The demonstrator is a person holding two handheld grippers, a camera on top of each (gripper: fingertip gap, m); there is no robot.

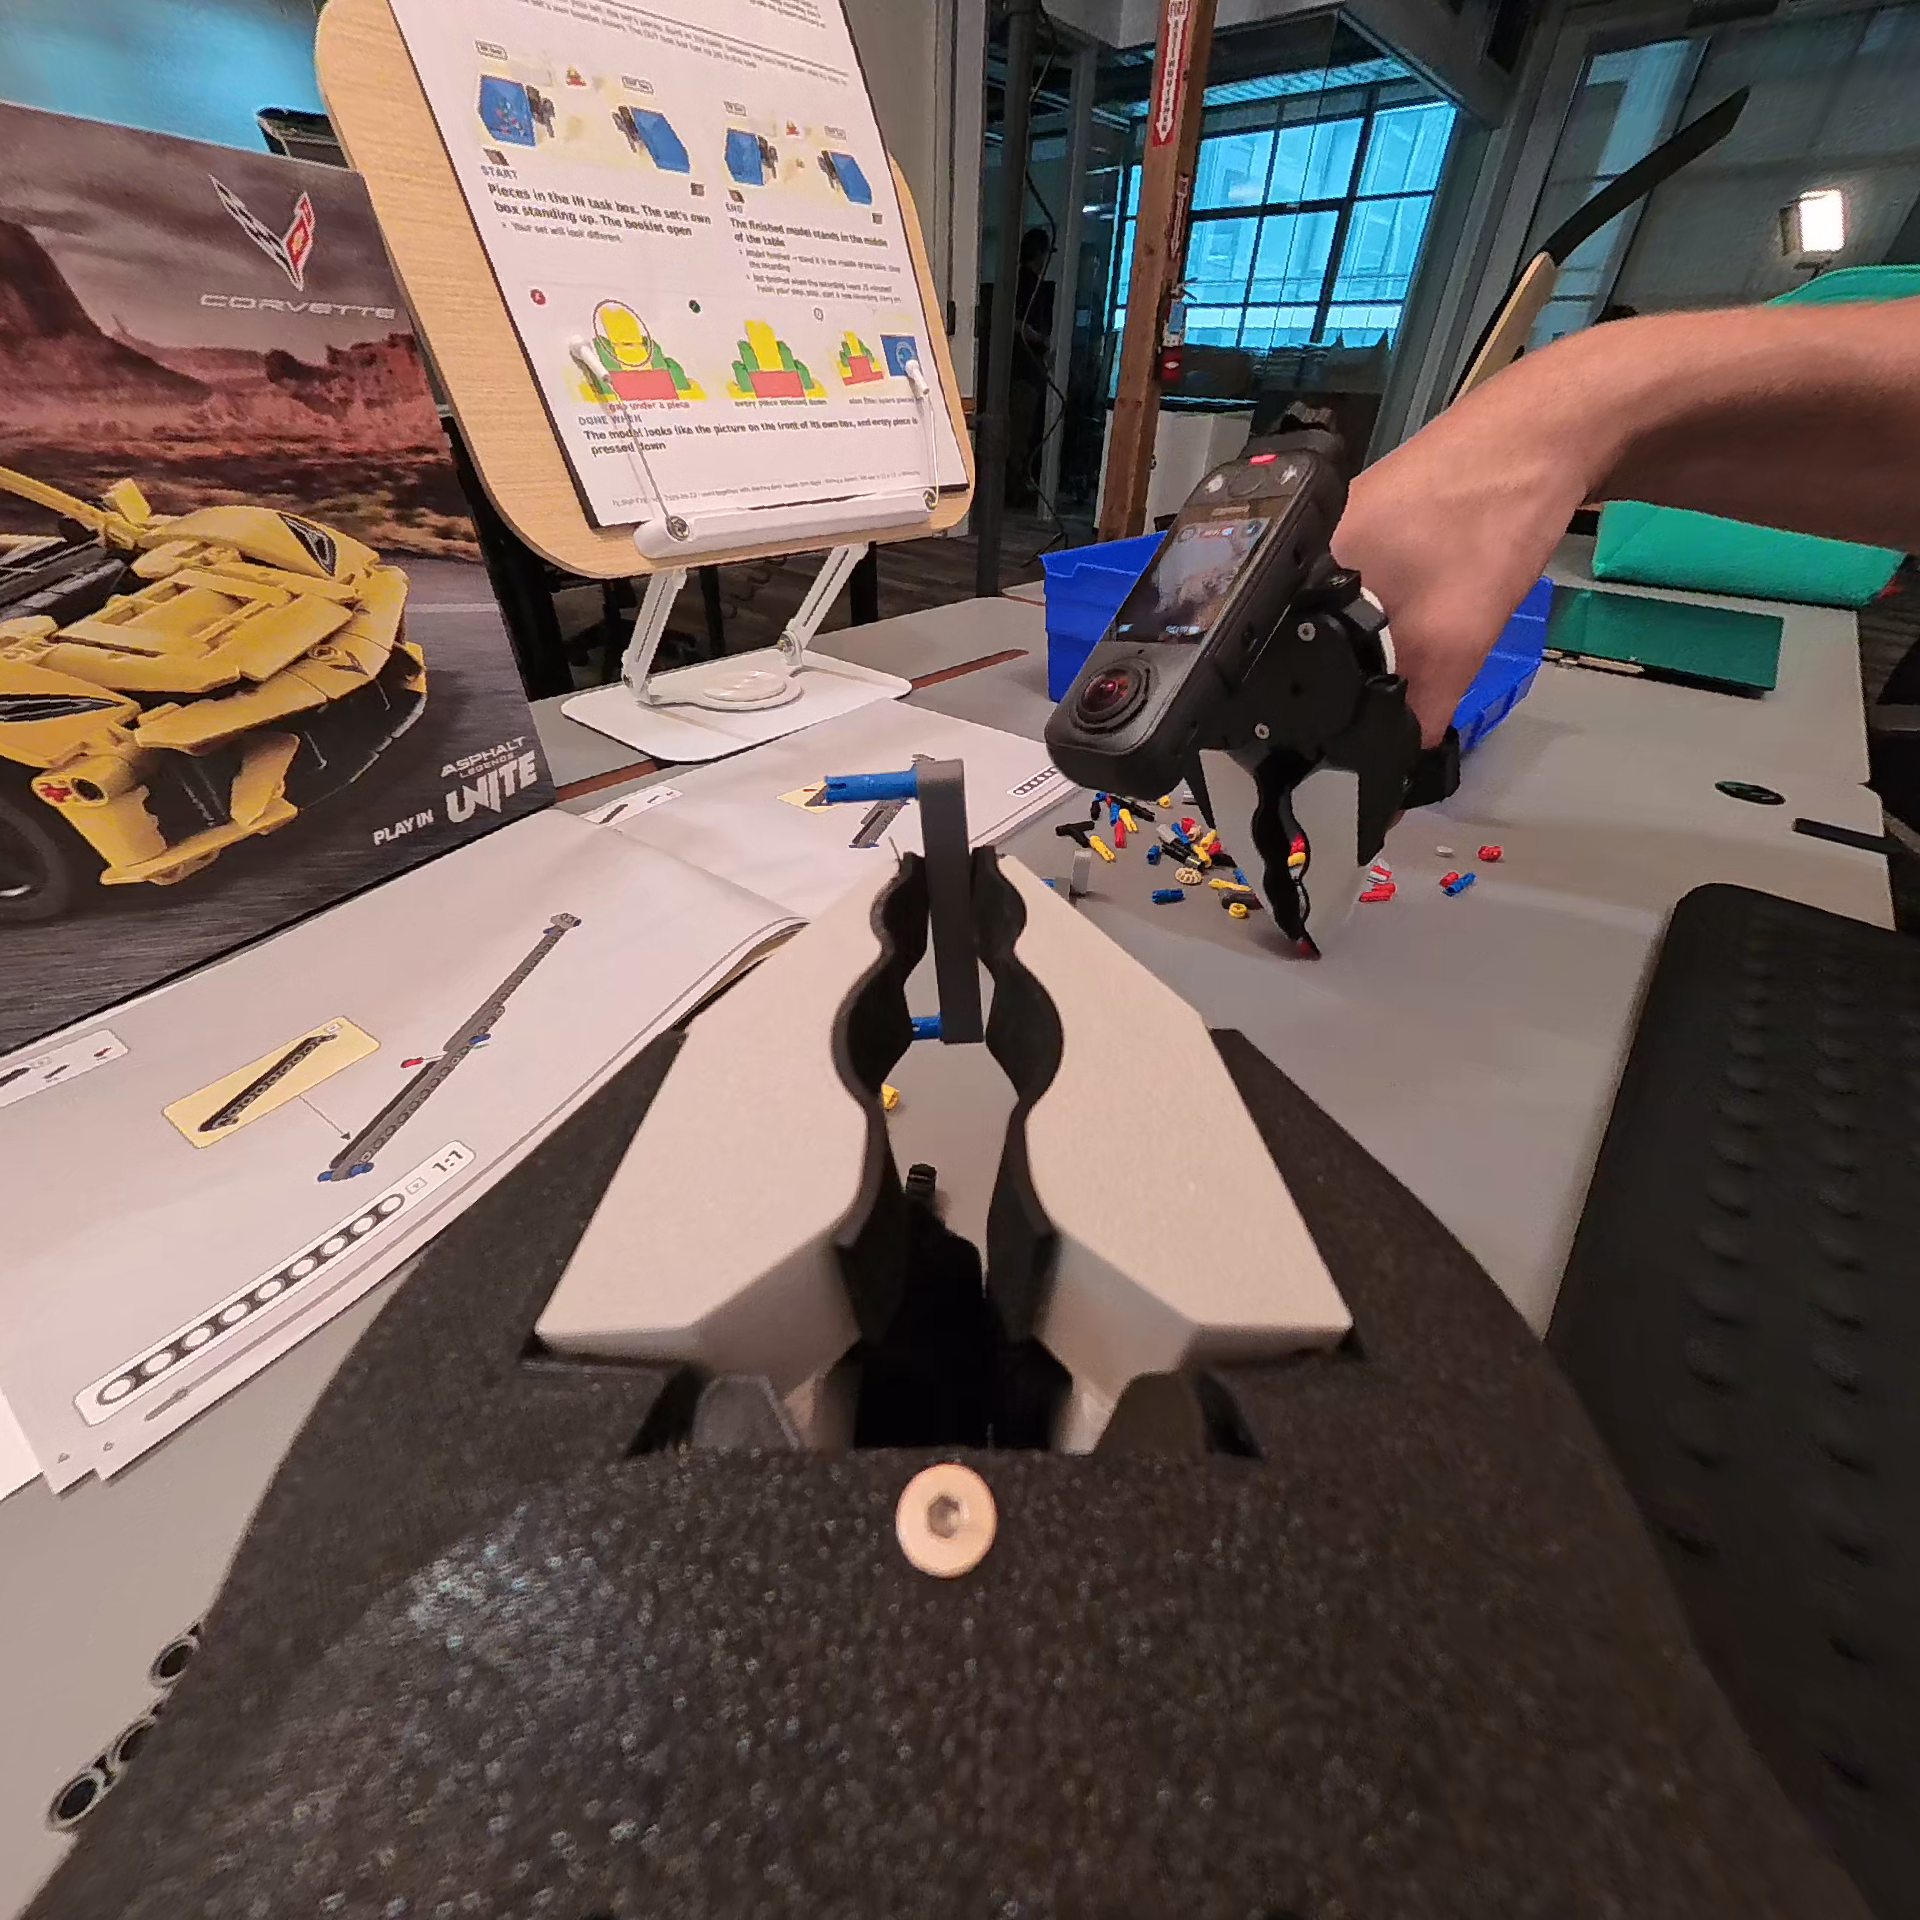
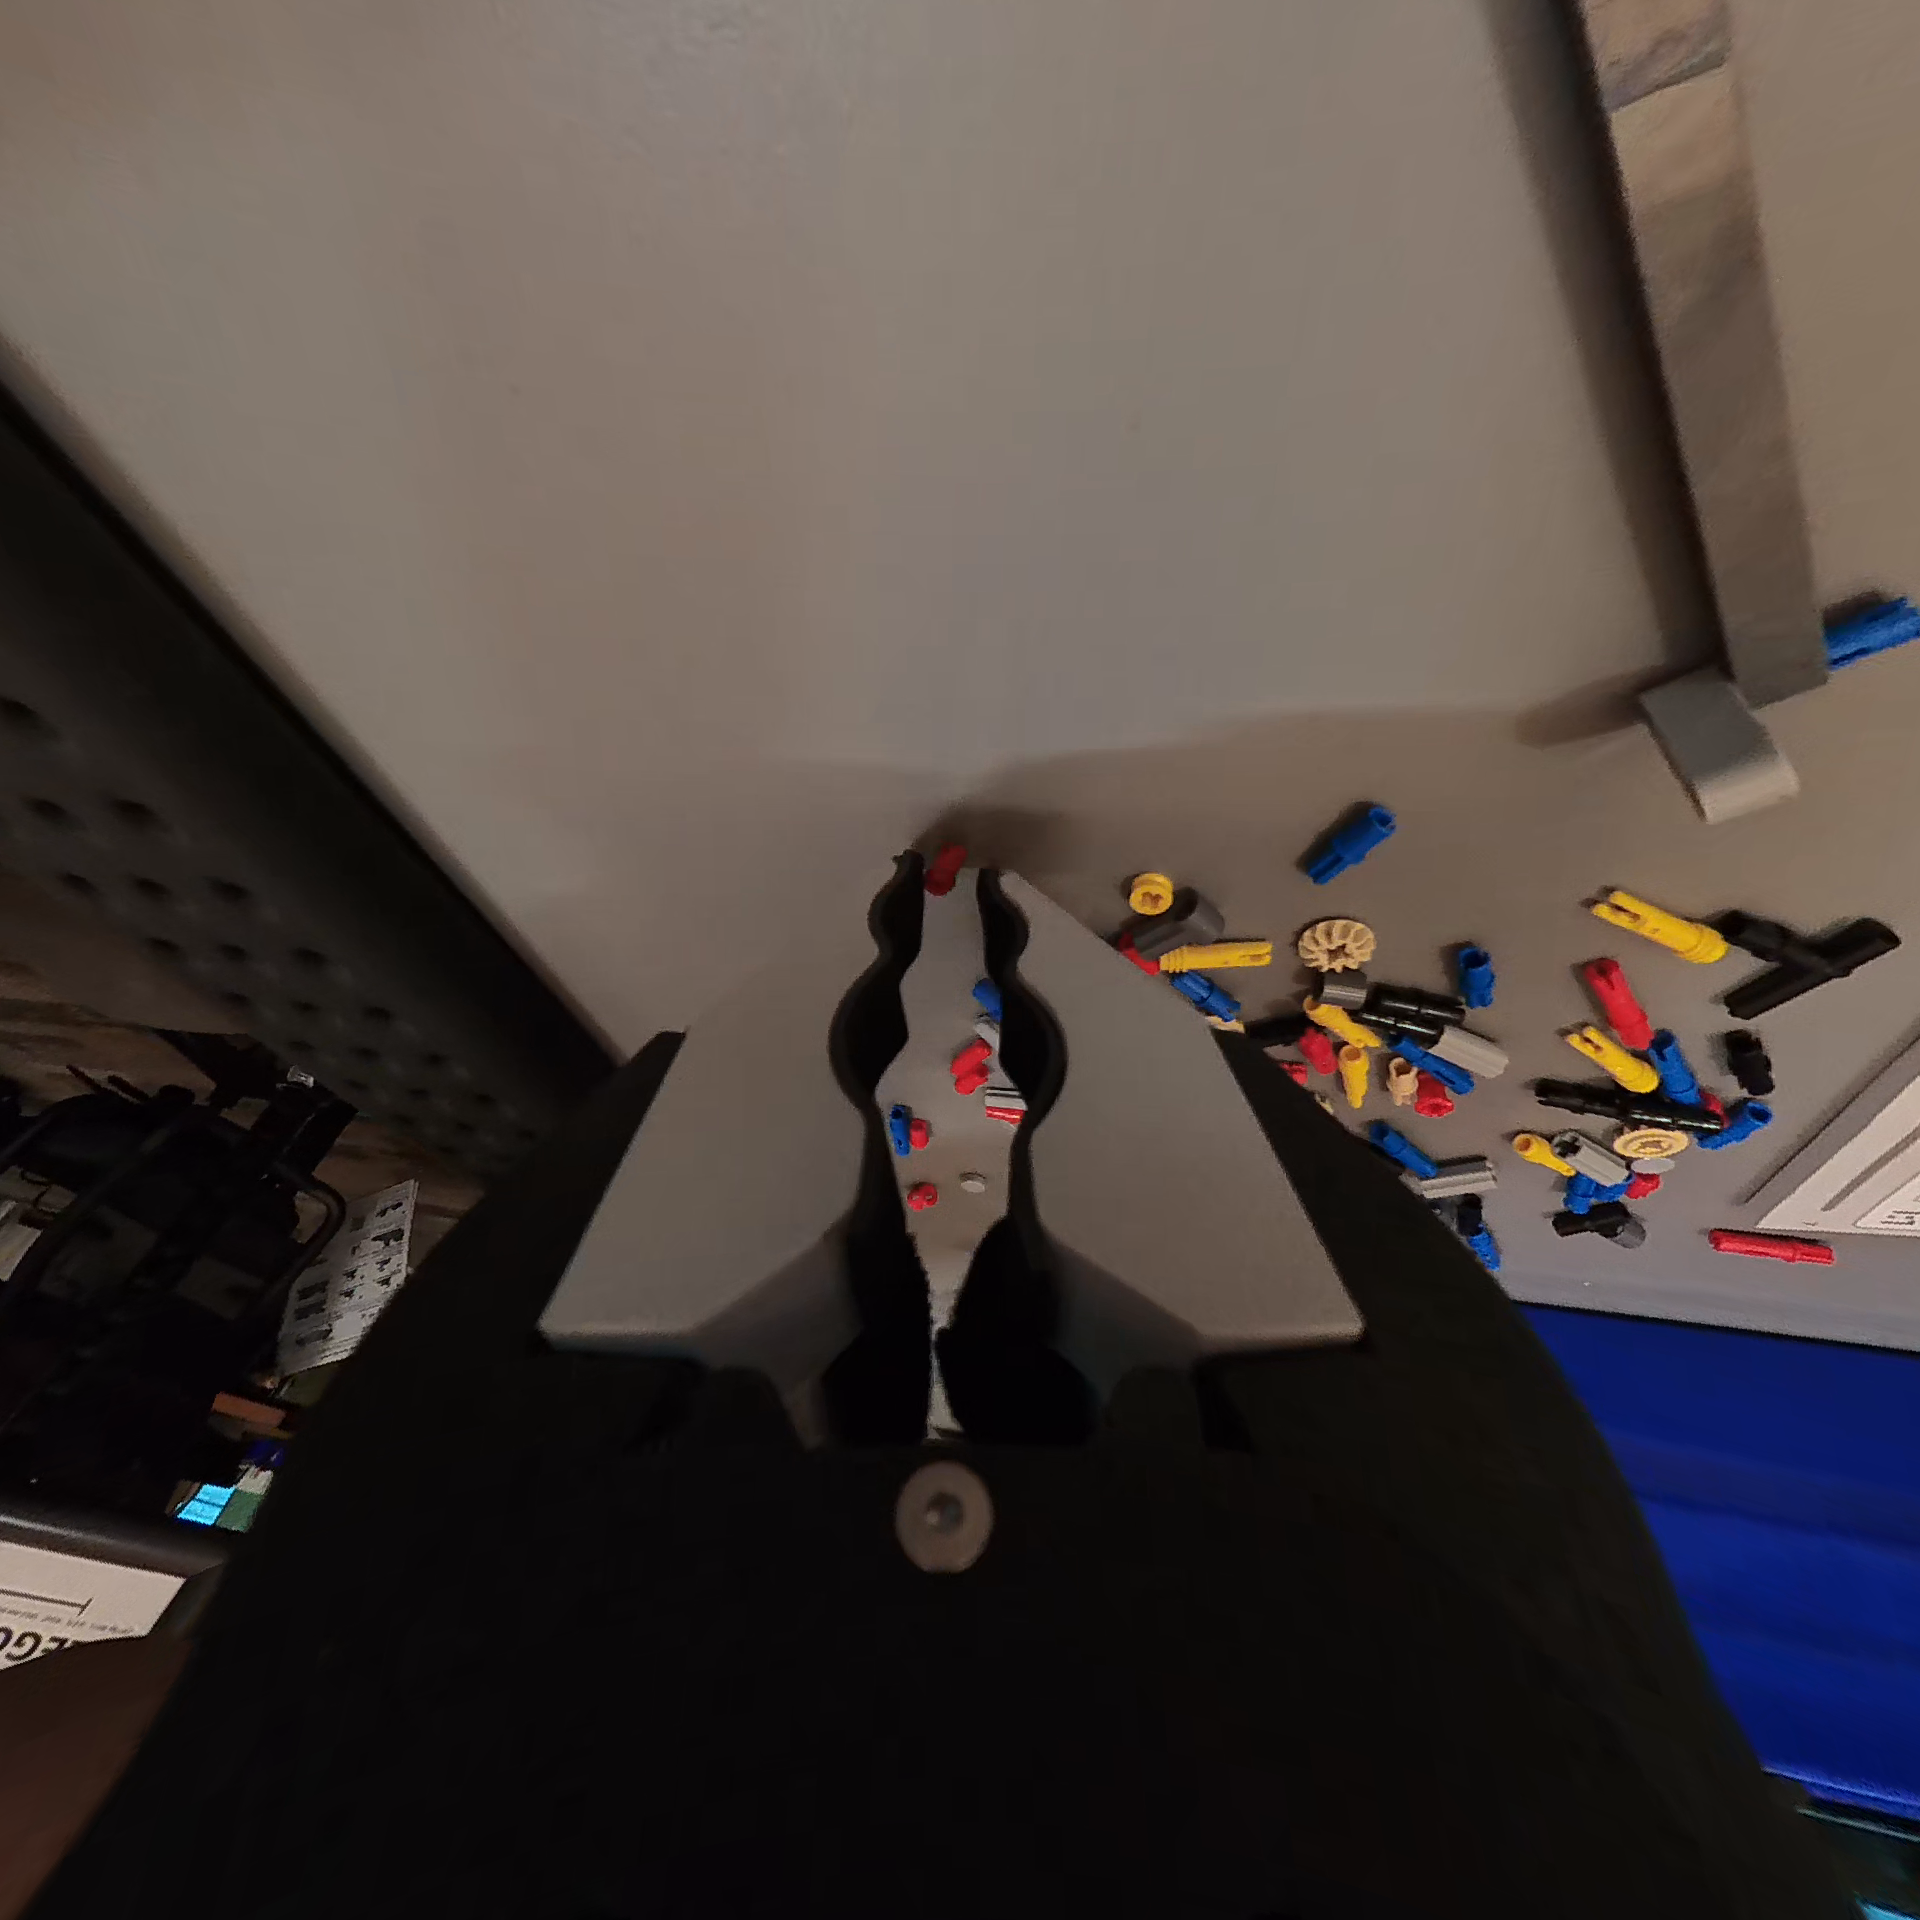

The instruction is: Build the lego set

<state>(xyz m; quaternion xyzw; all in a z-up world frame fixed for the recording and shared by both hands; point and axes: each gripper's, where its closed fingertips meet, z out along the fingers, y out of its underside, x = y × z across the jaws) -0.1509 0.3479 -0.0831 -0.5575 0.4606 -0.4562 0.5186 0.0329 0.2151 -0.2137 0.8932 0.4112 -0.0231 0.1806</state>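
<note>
My left gripper (image 1: 951, 883) is shut on a long grey beam (image 1: 954, 904) and holds it upright above the table. A blue pin (image 1: 868, 784) sticks out at the beam's top and another (image 1: 925, 1027) near its bottom. The beam also shows in the right wrist view (image 2: 1704, 416). My right gripper (image 1: 1299, 935), held by a hand, points down at the table right of the pile of loose pieces (image 1: 1195, 852). Its jaws stand narrow, with a small red pin (image 2: 943, 868) between the tips (image 2: 951, 868). The pile of pins and connectors (image 2: 1455, 1039) lies to its right.
The open instruction booklet (image 1: 416, 1039) lies at the left, with the set's box (image 1: 208, 520) and a stand holding a printed sheet (image 1: 675, 260) behind it. A blue bin (image 1: 1091, 603) stands behind the pile. A black mat (image 1: 1766, 1143) lies at the right. A small grey piece (image 2: 1714, 758) stands near the beam. Left tips to right tips: about 25 cm.
</note>
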